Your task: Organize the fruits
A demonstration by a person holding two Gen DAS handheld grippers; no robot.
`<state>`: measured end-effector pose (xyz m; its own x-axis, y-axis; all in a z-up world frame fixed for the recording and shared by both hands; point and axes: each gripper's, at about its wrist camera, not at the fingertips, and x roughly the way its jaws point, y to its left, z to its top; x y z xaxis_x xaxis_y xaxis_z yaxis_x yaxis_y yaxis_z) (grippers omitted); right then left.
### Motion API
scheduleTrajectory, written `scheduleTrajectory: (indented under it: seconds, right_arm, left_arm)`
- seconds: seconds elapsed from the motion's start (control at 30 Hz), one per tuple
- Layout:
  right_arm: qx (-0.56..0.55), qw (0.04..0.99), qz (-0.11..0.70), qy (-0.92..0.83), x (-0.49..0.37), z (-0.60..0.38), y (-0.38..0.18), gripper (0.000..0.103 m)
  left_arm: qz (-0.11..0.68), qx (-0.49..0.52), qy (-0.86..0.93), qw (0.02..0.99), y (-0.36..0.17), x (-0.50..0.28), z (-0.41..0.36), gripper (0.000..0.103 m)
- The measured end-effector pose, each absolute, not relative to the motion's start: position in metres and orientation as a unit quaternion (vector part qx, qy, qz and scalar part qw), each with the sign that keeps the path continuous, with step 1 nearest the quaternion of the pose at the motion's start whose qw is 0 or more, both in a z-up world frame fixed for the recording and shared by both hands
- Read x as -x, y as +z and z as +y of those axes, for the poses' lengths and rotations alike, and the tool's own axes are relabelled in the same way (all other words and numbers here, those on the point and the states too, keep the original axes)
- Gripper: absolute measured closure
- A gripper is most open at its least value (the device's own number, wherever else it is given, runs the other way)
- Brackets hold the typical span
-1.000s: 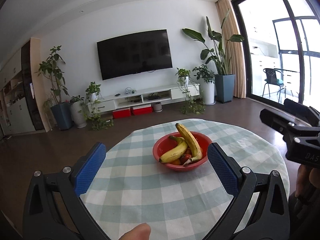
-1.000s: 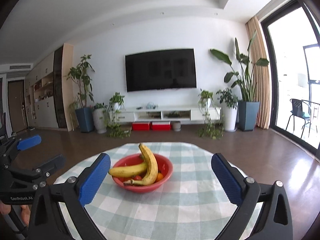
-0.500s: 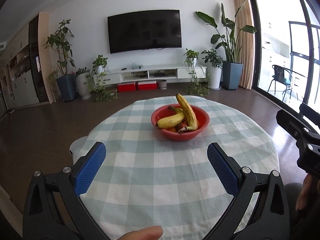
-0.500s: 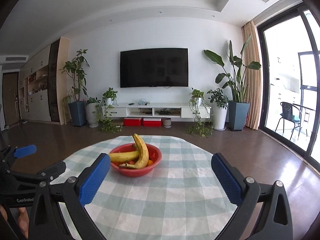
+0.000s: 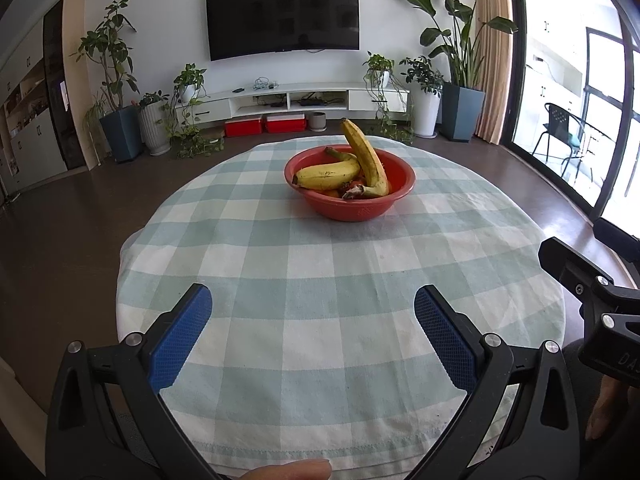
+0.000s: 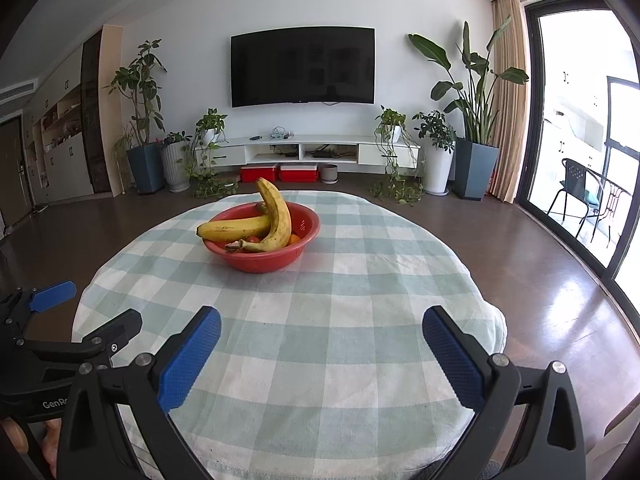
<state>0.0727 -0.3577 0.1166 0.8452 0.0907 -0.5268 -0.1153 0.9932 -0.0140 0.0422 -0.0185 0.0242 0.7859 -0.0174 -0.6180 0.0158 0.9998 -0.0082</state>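
**Fruit bowl sits ahead of two wide-spread hand-held grippers**

In the left wrist view the left hand-held gripper (image 5: 312, 328) fills the lower part of the frame, its blue-padded fingers (image 5: 180, 340) spread wide with nothing between them. The red bowl (image 5: 352, 208) stands above it, just right of the frame's centre, on the checked cloth of the round bench (image 5: 280, 280), well apart from the fingertips. Two bananas (image 5: 366, 160) lie in the bowl, one leaning up over the far rim, the other lying across to the left; small red and orange fruits show beneath them, too hidden to name. A fingertip of the person (image 5: 288, 470) shows at the bottom edge.

In the right wrist view the right hand-held gripper (image 6: 320, 344) is likewise wide and empty at the bottom of the frame. The bowl (image 6: 264, 260) lies up and to the left of centre, well beyond its fingers, bananas (image 6: 276, 220) crossing on top. The left hand-held gripper (image 6: 80, 312) appears at the lower left edge of this frame, just beside the bench's rim. A television (image 6: 302, 66) hangs on the wall at upper centre.
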Motion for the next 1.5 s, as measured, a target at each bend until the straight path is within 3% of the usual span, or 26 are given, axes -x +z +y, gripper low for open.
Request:
scheduleTrajectory:
  seconds: [0.43,1.5]
  right_arm:
    - [0.019,0.948,0.313,0.056,-0.073,-0.357,0.107,0.000]
    - [0.019,0.944,0.324,0.057,-0.075,-0.355,0.105,0.000]
  left_arm:
    - [0.343,0.016,-0.006,0.939,0.011,-0.047,-0.011,0.000]
    - [0.347,0.020,-0.007,0.938,0.007,-0.048,-0.008,0.000]
